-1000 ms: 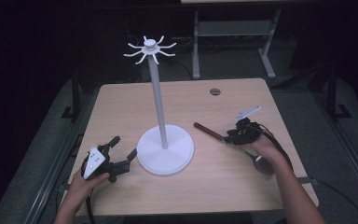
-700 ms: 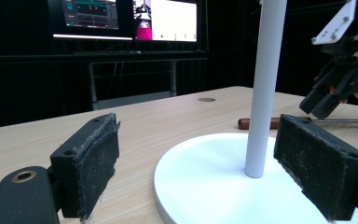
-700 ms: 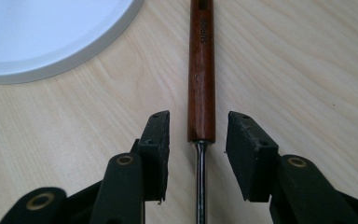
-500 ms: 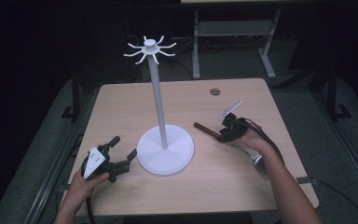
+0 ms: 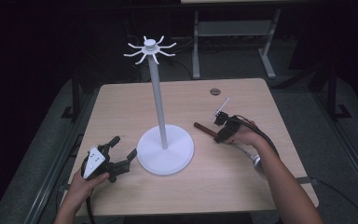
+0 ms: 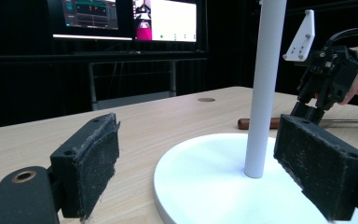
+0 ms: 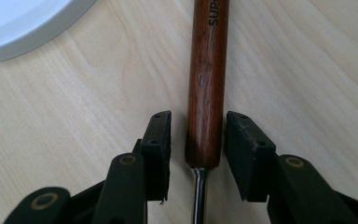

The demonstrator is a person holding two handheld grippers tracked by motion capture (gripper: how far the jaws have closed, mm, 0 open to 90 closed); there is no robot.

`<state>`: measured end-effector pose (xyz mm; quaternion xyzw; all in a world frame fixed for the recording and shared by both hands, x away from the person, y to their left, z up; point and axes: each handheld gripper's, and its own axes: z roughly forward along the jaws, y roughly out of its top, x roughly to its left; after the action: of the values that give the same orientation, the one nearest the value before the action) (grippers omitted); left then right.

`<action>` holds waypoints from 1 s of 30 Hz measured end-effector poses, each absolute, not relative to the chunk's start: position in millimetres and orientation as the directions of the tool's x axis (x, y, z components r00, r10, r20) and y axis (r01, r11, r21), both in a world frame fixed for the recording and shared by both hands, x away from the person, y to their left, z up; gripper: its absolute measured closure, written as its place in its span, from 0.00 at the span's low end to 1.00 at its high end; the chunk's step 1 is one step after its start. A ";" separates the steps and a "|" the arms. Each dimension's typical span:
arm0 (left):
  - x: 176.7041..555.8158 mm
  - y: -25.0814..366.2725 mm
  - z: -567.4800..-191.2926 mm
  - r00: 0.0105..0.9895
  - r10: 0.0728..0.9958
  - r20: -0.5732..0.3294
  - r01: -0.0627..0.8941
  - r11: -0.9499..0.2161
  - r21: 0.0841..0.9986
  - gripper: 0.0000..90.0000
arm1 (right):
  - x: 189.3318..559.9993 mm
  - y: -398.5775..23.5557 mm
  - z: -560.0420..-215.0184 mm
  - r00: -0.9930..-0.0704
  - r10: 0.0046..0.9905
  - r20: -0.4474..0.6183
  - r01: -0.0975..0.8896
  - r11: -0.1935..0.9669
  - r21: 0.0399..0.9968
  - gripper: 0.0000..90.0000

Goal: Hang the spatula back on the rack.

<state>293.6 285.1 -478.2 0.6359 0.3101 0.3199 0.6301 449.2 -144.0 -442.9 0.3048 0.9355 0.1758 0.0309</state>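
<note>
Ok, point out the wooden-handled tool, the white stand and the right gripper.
wooden-handled tool point(image 7: 206, 88): right gripper view, on the brown handle.
white stand point(image 5: 165, 150): high view, on its round base.
right gripper point(image 7: 198, 154): right gripper view, midway between its open jaws.

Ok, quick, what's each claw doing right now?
Left claw: open, holding nothing, beside the white stand.
Right claw: open, jaws astride the wooden handle, not yet gripping.
</note>
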 end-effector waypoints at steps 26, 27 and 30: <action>293.6 285.3 -478.2 0.604 0.797 0.016 -0.008 -0.014 1.000 0.15 | 461.7 -124.5 -438.5 -0.785 0.618 0.030 0.611 0.767 0.197 0.81; 293.7 285.6 -478.2 0.604 0.797 0.017 -0.008 -0.015 1.000 0.15 | 461.9 -124.9 -438.6 -0.785 0.618 0.033 0.611 0.766 0.201 0.81; 293.9 285.8 -478.3 0.604 0.797 0.013 -0.005 -0.012 1.000 0.15 | 462.7 -128.0 -438.6 -0.786 0.618 0.037 0.608 0.760 0.231 0.81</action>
<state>293.9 285.8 -478.3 0.6361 0.3111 0.3182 0.6303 462.7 -128.0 -438.6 0.3267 0.9378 0.1159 0.0205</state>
